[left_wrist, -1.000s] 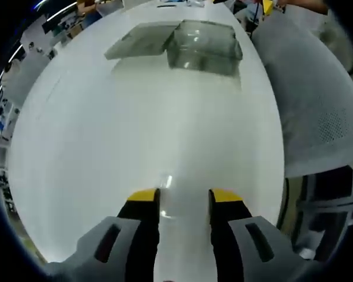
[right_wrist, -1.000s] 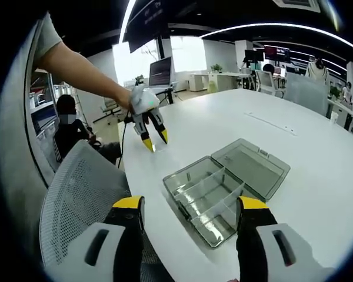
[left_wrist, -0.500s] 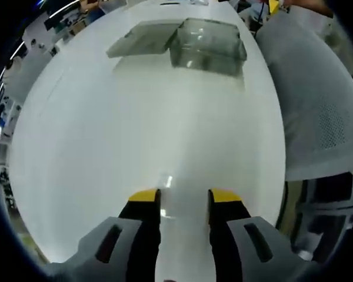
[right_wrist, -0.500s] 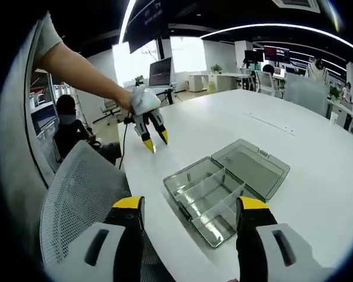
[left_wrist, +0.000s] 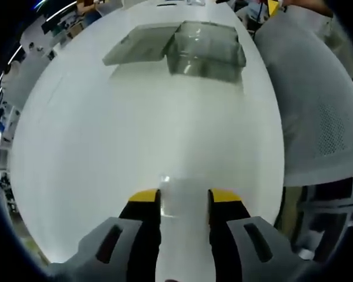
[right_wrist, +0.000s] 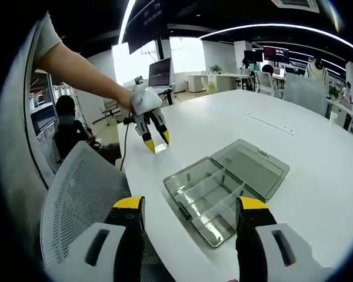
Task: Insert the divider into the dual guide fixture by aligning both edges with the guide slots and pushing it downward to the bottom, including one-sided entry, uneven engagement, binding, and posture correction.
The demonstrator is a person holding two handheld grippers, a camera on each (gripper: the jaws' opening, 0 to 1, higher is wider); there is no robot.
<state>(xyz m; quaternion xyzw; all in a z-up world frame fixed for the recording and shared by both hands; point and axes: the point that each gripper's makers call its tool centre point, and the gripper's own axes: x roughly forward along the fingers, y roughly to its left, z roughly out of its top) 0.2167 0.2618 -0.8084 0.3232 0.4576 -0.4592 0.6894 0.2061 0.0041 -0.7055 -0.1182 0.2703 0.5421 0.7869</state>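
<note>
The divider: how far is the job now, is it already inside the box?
Not yet. The left claw is closed on the clear divider above the table. The open box waits with lid flat. The right claw is open and empty. Carrying, aligning and pushing down remain.

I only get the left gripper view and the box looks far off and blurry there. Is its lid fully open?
Observer: Yes. In the right gripper view the clear box is open, with its lid lying flat on the white table beside it.
Operator: Is the tray already partitioned?
Observer: Yes, clear partitions split it into several compartments.
Operator: Where's the right gripper?
Observer: The right gripper is open and holds nothing, near the table edge by a mesh chair.
</note>
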